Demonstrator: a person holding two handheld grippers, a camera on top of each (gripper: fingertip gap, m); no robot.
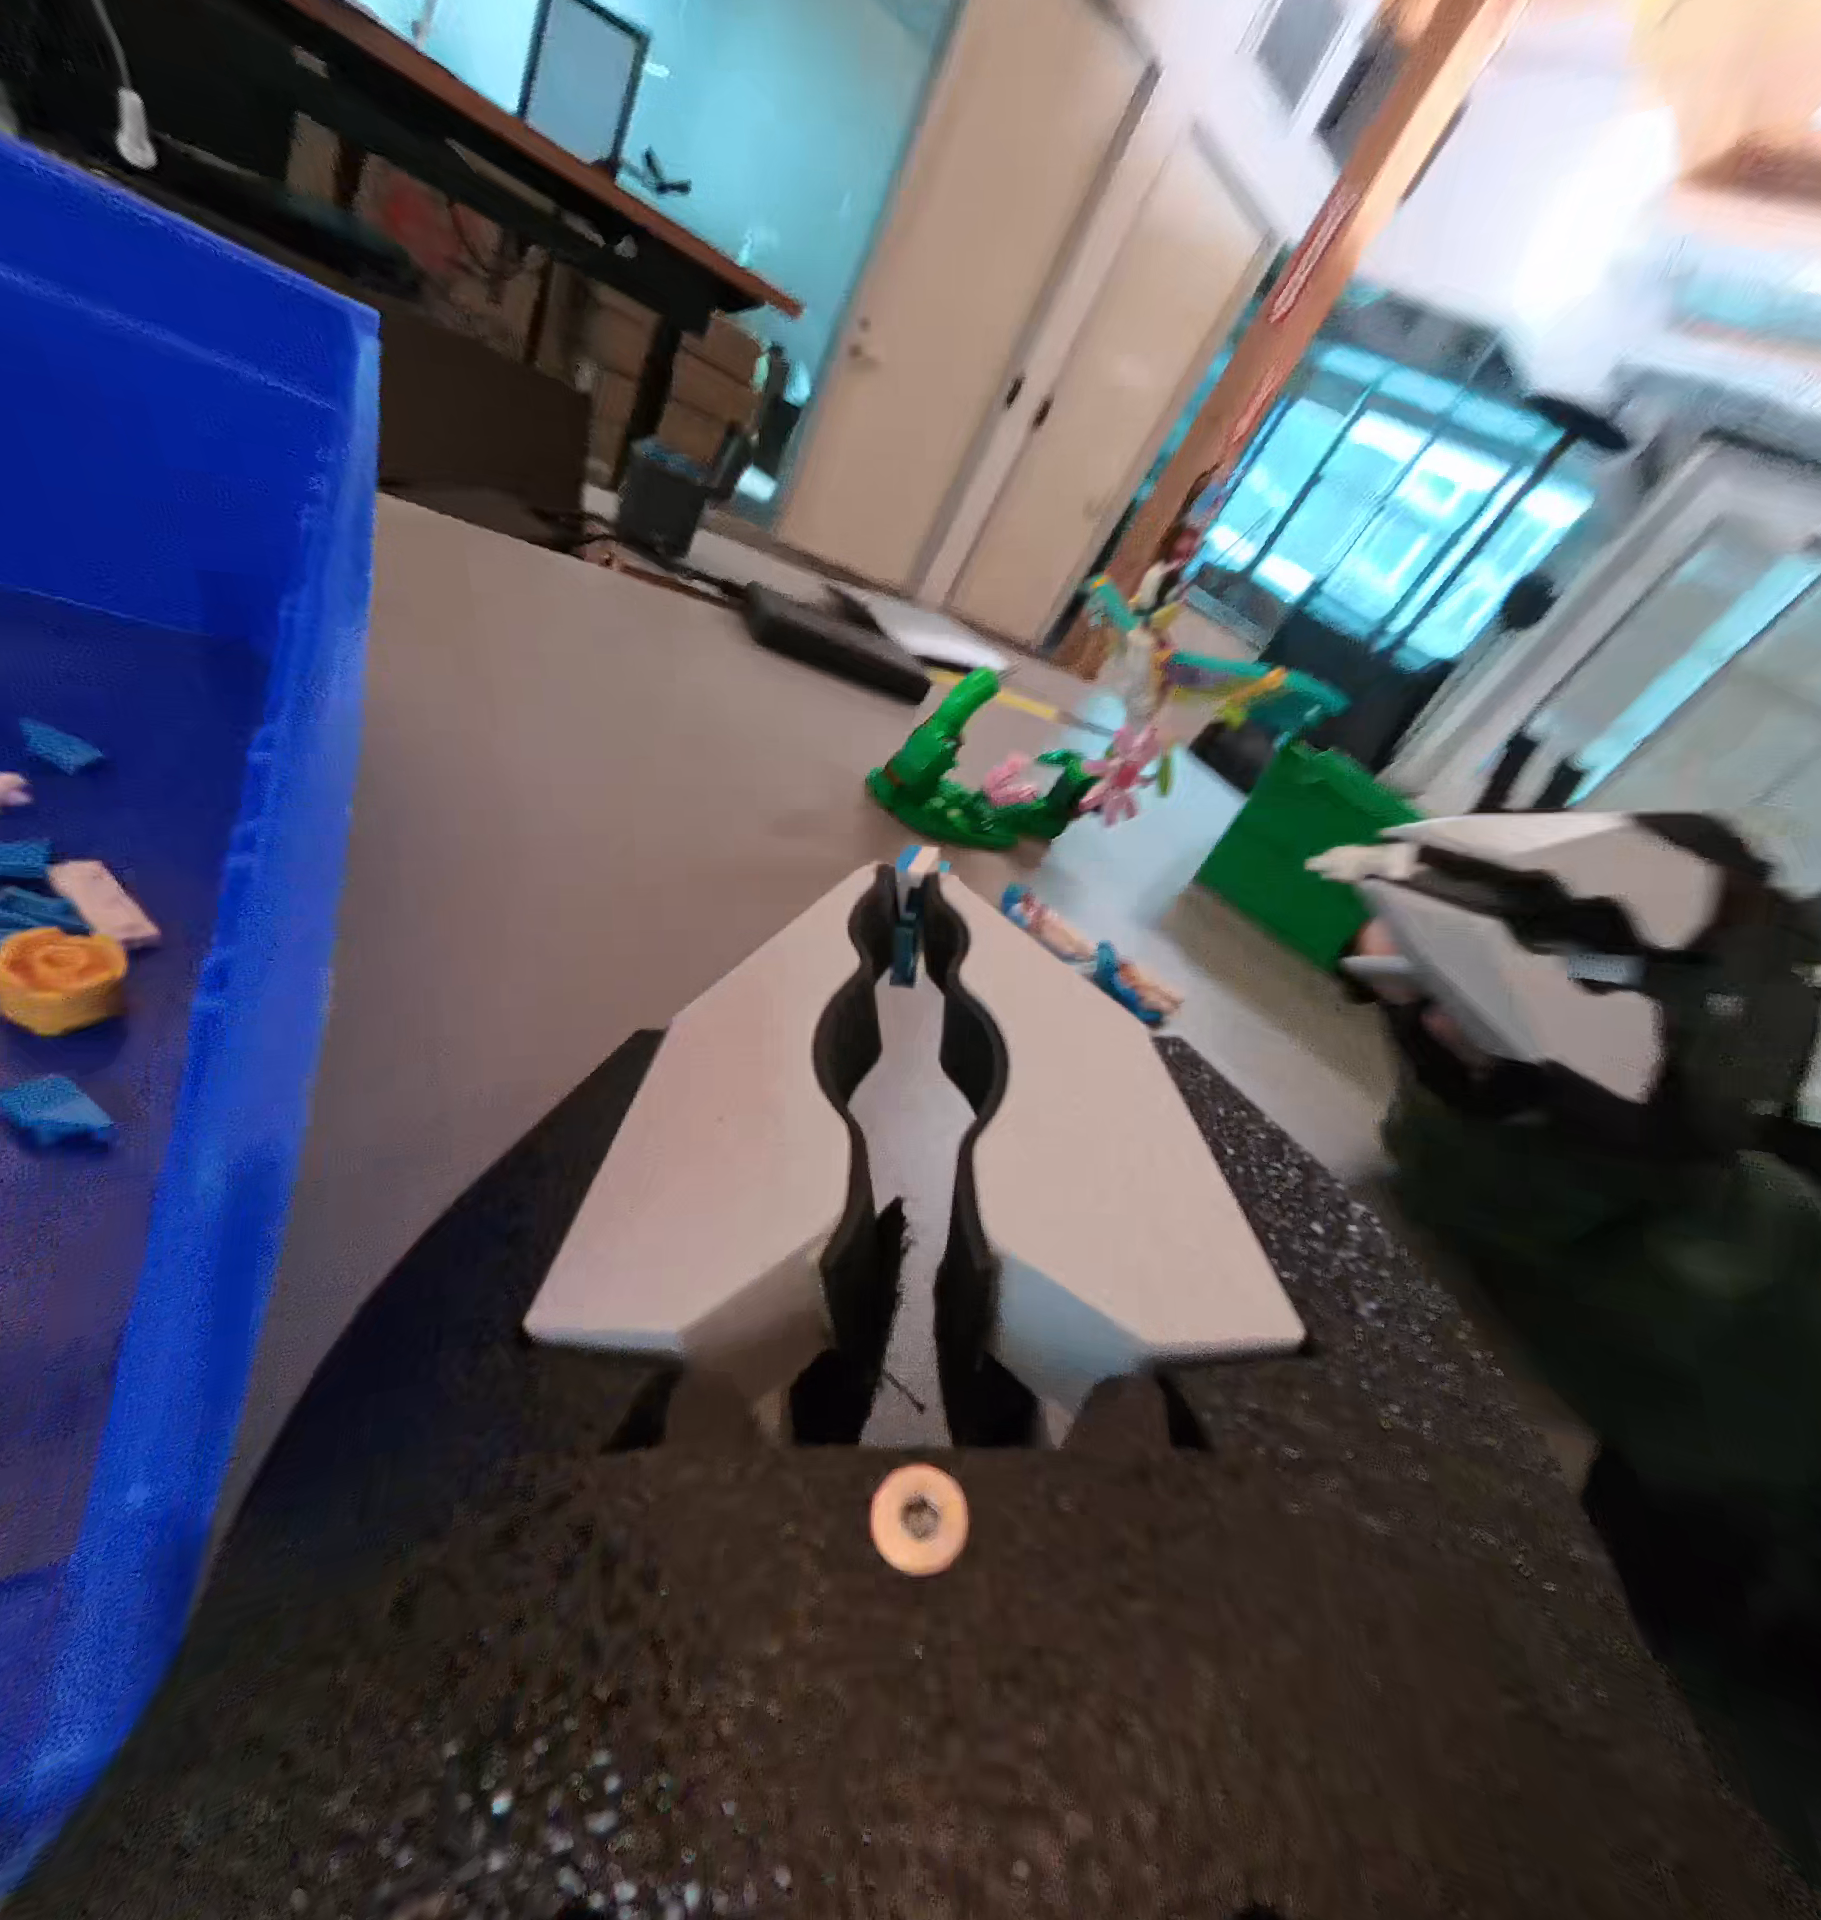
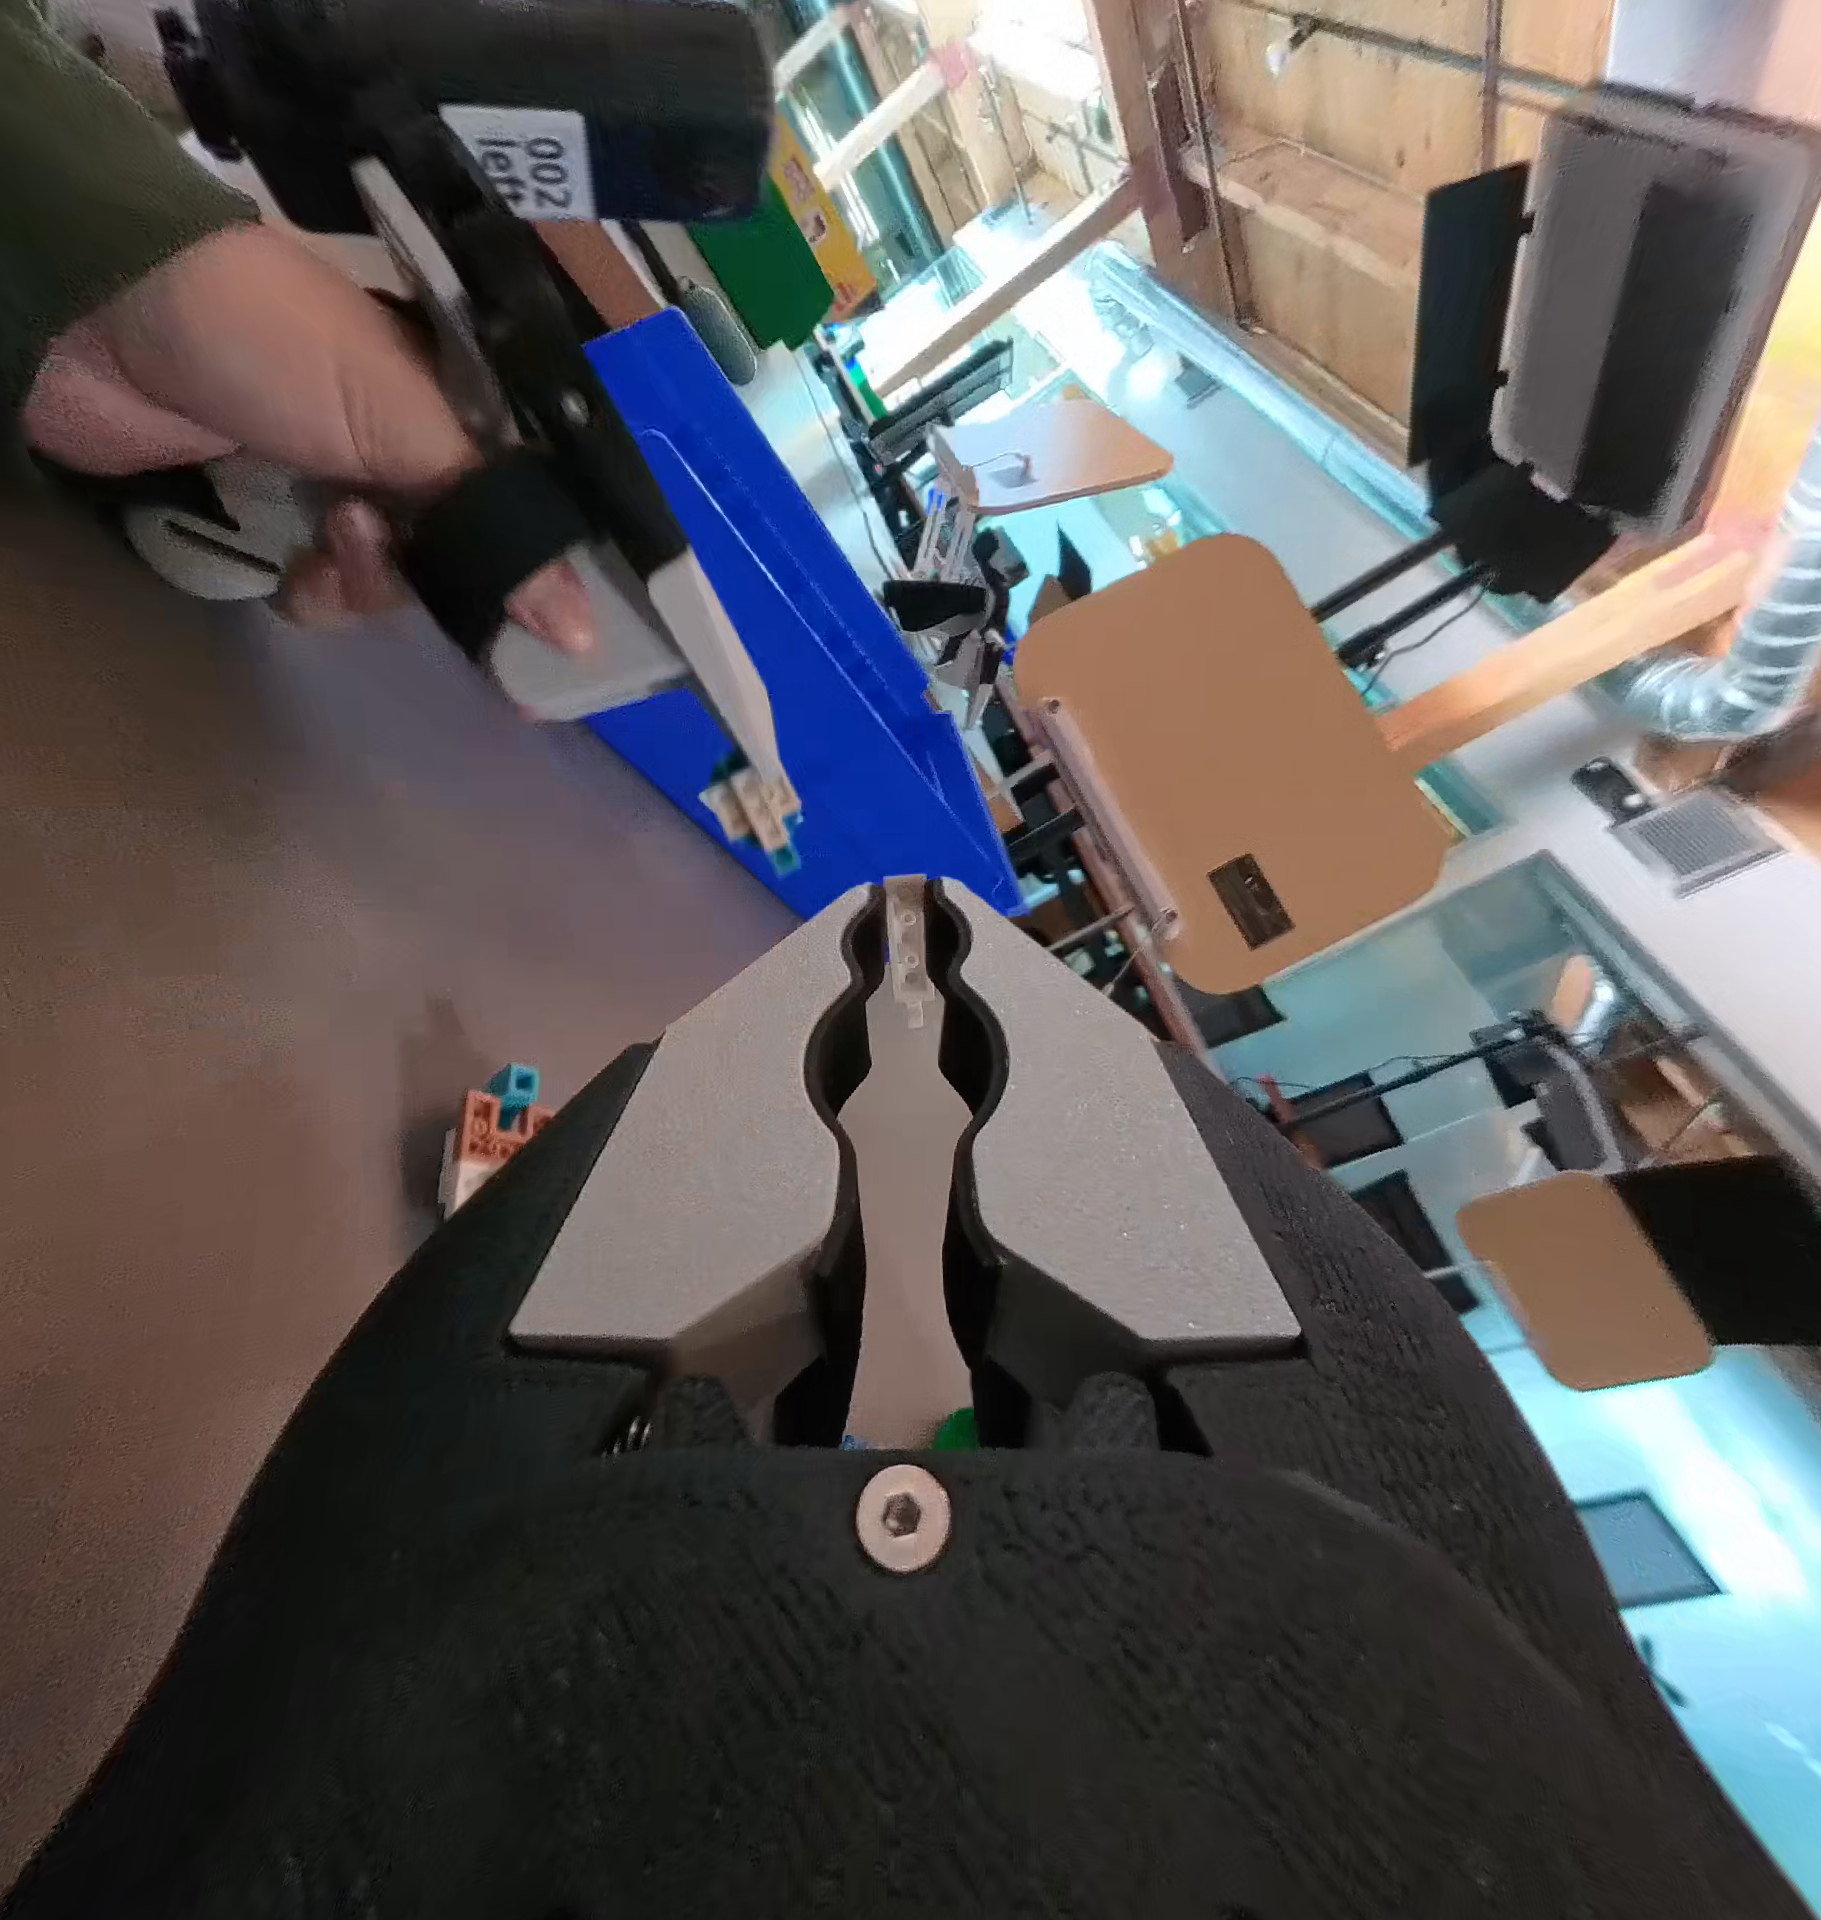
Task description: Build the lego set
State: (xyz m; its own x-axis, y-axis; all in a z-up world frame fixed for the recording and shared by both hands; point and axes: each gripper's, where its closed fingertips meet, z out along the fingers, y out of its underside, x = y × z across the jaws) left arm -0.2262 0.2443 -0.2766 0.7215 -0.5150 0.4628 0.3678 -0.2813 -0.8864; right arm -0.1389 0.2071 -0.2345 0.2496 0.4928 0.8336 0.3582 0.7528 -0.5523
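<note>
My left gripper (image 1: 911, 883) is shut on a small white and teal brick piece (image 1: 908, 920), held above the grey table beside the blue bin (image 1: 262, 727). My right gripper (image 2: 906, 888) is shut on a small thin white brick piece (image 2: 908, 940). In the right wrist view, the left gripper (image 2: 766, 790), held by a hand (image 2: 262, 384), shows its white and teal piece (image 2: 755, 816) in front of the blue bin (image 2: 812, 644). The right gripper (image 1: 1337, 864) shows at the right of the left wrist view, its tips apart from my left gripper.
The bin holds several loose pieces, among them blue tiles (image 1: 54, 1112) and an orange rose-shaped part (image 1: 57, 980). A green brick plant model with pink flowers (image 1: 947, 790) and a green box (image 1: 1290, 852) stand farther off. Small brick assemblies lie on the table (image 1: 1093, 961) (image 2: 495, 1127).
</note>
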